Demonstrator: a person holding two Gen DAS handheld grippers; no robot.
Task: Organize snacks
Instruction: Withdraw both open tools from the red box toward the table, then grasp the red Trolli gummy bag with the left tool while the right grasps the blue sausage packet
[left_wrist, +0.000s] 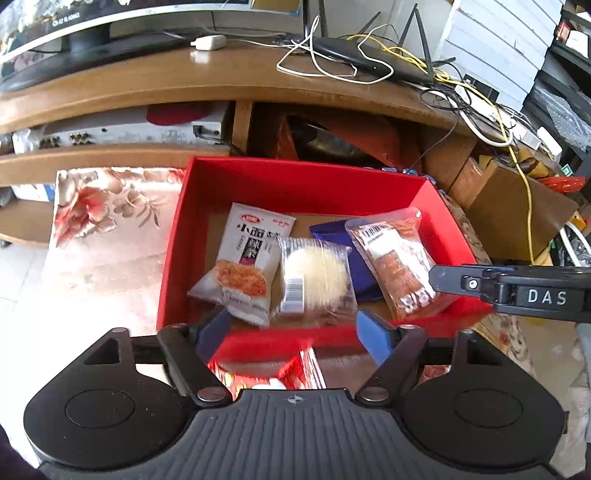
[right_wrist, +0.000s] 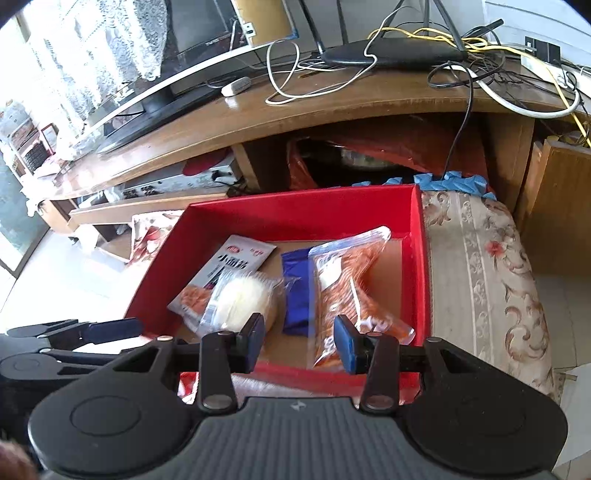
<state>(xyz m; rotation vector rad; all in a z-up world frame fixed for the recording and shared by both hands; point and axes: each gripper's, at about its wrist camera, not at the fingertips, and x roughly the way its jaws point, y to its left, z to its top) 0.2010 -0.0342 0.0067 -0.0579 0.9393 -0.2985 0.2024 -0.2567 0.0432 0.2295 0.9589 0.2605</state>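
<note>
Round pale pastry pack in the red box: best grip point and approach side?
Grip the round pastry pack by its flat sealed edge at the near end, coming from above over the red box's near wall. Likely easier than the bulging middle, which looks soft and wide. The white noodle-snack pack and blue packet crowd both sides, so a side approach seems blocked.

Four snack packets (left_wrist: 314, 277) in red box (left_wrist: 295, 177).

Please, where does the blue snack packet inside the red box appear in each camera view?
Left wrist view: the blue snack packet is right of centre, between the round pale bun pack and the orange snack bag.
Right wrist view: it is at centre, between the same two packs.
Shared landmark: the red box.
</note>
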